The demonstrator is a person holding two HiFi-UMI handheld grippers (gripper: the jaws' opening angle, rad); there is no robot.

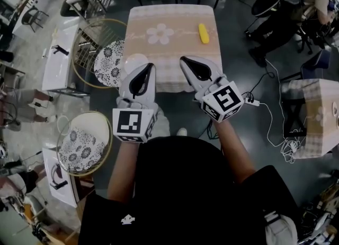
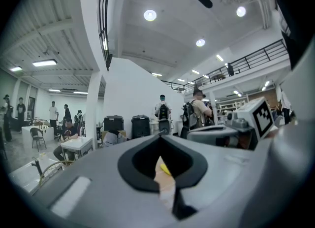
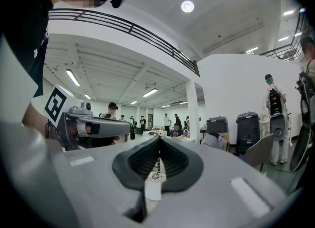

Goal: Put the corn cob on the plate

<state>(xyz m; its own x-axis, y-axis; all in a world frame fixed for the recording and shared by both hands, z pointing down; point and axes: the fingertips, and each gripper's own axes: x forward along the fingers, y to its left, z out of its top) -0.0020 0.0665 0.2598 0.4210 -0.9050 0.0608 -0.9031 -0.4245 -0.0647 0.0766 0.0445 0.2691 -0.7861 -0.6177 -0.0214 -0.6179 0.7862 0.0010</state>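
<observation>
On the table point(image 1: 183, 16), toward its far right, the corn point(image 1: 203, 33) lies lengthwise on the cloth. It is not on the plate and is well apart from both of your grippers. The plate point(image 1: 132, 61) is white and sits at the table's near left corner. A printed flower point(image 1: 160, 34) on the cloth lies between the two.

Left gripper point(image 1: 150, 65): you hold it level, with its tip over the table's near edge, just beside the plate. Its own view shows the fingers pressed together at the tips. Only the moulded hollow behind them is open, and nothing is pinched. A yellow sliver of the corn shows through that hollow, far off.

Right gripper point(image 1: 183, 59): you hold it level as well, with its tip over the near edge toward the middle of the table. The fingers are pressed together with nothing between them.

The two grippers run side by side without touching. Each stops well short of the corn.
</observation>
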